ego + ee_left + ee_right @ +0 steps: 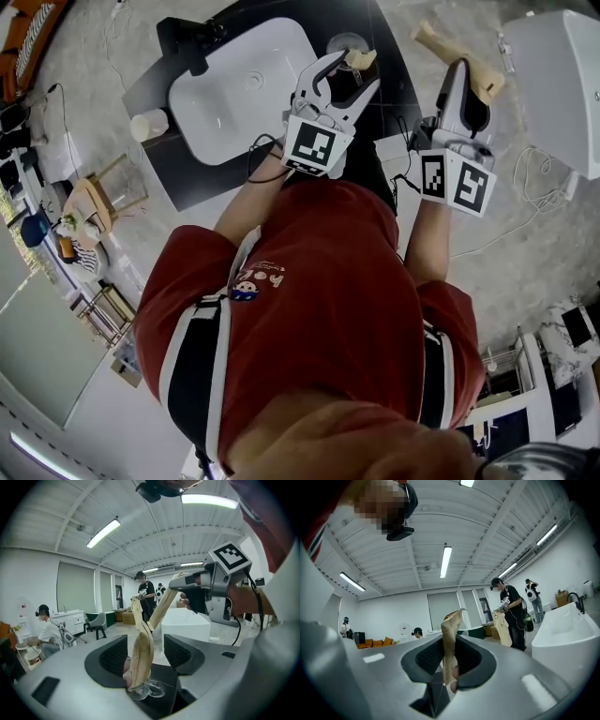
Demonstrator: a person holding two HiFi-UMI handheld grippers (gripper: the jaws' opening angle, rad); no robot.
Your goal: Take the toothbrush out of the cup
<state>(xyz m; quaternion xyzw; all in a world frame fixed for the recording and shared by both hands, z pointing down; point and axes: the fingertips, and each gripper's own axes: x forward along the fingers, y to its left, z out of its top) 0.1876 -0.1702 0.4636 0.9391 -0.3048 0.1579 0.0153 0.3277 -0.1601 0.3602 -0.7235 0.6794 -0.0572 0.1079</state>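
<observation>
In the head view we see the left tongs spread wide over the black counter, to the right of the white sink. The clear cup sits just at their tips, with a pale stick at it. The right tongs are further right and pinch the toothbrush. It lies crosswise through their tips, outside the cup and apart from it.

In the left gripper view we find the jaws standing wide apart. The cup is low between them, and the pale stick rises out of it. Beyond, the right tongs hold the toothbrush slanting down toward the stick. We cannot tell whether the two touch.

In the right gripper view we see the jaws closed on the toothbrush, which stands upright between the pads.
</observation>
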